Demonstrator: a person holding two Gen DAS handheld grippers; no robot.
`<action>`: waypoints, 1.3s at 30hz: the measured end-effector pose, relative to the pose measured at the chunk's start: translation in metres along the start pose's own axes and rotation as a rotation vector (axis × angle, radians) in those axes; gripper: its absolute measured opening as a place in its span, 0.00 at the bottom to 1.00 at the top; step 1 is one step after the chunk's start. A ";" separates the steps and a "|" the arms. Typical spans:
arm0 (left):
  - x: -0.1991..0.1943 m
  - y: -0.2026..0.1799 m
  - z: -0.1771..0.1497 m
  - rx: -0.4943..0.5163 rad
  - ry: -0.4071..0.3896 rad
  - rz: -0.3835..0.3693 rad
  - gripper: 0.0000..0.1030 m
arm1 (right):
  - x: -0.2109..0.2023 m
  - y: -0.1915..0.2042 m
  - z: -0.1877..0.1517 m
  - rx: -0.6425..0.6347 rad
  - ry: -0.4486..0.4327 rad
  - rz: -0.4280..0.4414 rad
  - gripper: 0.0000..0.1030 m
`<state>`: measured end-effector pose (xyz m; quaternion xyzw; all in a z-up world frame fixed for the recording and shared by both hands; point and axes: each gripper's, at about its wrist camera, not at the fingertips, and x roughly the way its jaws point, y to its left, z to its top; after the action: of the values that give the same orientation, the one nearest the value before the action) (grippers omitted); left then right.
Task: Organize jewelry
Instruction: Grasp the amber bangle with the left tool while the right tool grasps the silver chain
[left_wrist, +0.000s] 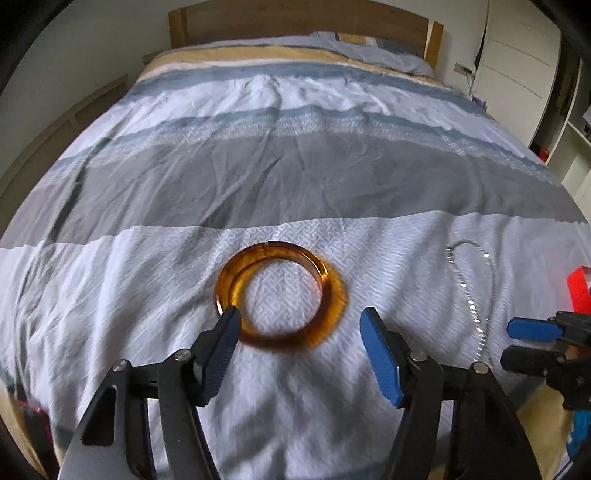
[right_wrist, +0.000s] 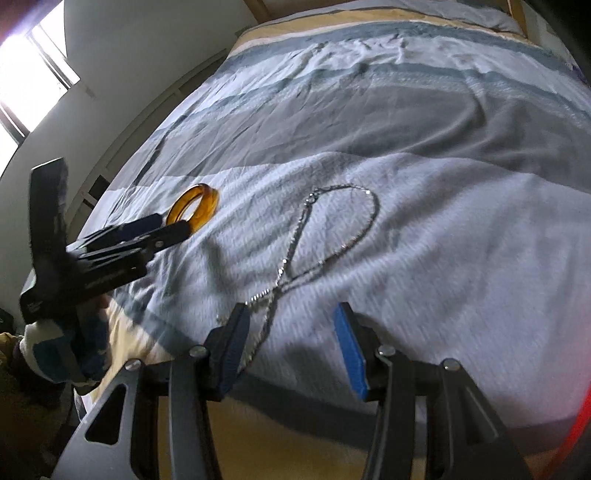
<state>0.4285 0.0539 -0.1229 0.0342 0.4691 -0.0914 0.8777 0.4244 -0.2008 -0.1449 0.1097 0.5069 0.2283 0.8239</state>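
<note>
Jaws spread wide and empty on both tools: the left gripper (left_wrist: 299, 321) hovers over an amber bangle (left_wrist: 273, 291) lying flat on the striped bedspread (left_wrist: 295, 177), its left finger at the bangle's near-left rim and its right finger clear of the near-right rim, apparently lined up to close across the band. Just right of the bangle, a silver chain necklace (right_wrist: 317, 236) lies in a crossed loop on the same white stripe, its near end running between the right gripper's (right_wrist: 291, 321) parted fingers. That spacing suggests each tool takes one piece. Right of the necklace a red object (left_wrist: 578, 286) shows at the frame edge; what it is cannot be told.
</note>
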 end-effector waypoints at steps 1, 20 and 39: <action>0.004 0.000 0.001 0.007 0.000 -0.002 0.60 | 0.004 0.000 0.001 0.001 0.001 0.004 0.45; 0.039 -0.023 0.007 0.092 -0.006 0.016 0.14 | 0.044 0.014 0.011 -0.077 -0.069 -0.083 0.24; -0.062 -0.037 -0.032 -0.018 -0.061 0.028 0.10 | -0.068 0.022 -0.043 0.020 -0.201 0.023 0.02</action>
<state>0.3617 0.0304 -0.0885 0.0299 0.4426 -0.0760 0.8930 0.3542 -0.2163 -0.1027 0.1460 0.4227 0.2206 0.8668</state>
